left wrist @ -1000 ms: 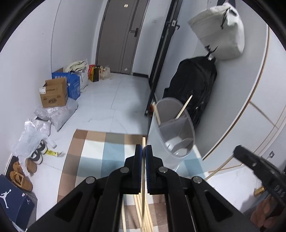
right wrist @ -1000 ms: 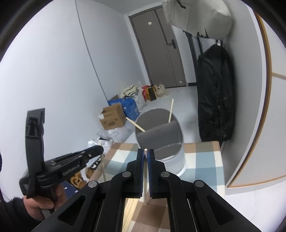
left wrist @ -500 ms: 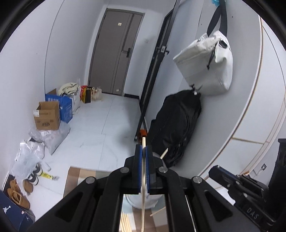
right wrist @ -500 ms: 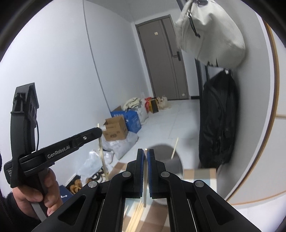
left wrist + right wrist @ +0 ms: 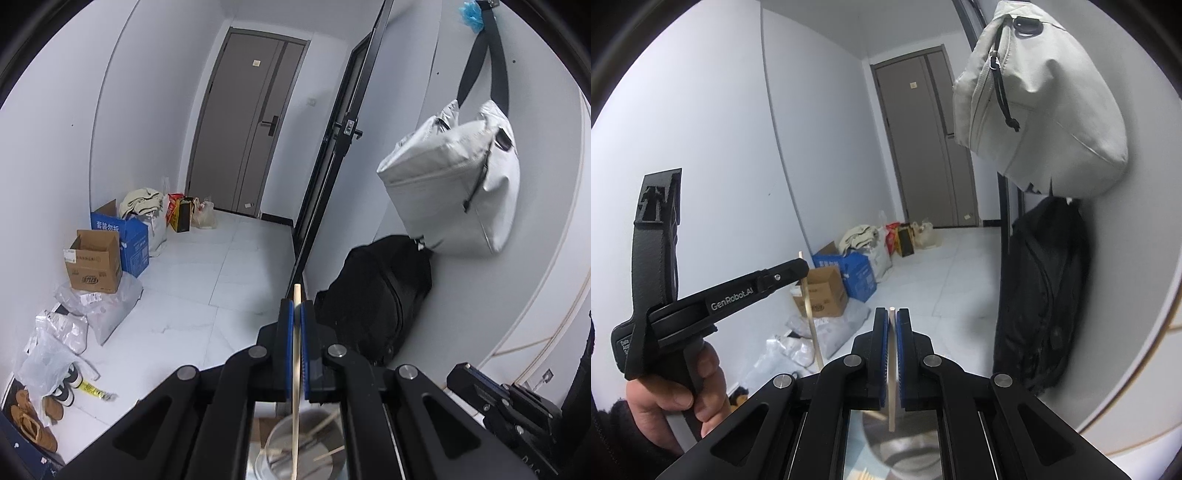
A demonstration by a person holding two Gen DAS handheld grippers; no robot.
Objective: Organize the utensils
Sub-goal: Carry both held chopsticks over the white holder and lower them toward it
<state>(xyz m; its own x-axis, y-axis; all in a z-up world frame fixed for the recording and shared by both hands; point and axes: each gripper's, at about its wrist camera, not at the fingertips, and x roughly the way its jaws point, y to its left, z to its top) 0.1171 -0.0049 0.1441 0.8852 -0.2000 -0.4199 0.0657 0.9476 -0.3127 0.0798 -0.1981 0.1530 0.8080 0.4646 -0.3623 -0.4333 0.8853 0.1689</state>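
We hold both grippers raised: left gripper point(image 5: 296, 314) and right gripper point(image 5: 893, 325) each clamped on a thin stick.

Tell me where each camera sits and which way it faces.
Left wrist: on the left gripper, facing down the hallway to the door; shut on a chopstick above the holder; right gripper at the lower right.
Right wrist: on the right gripper, facing the same way, holding its own chopstick; left gripper and hand at the left.
Shared: door, white bag, black bag, boxes.
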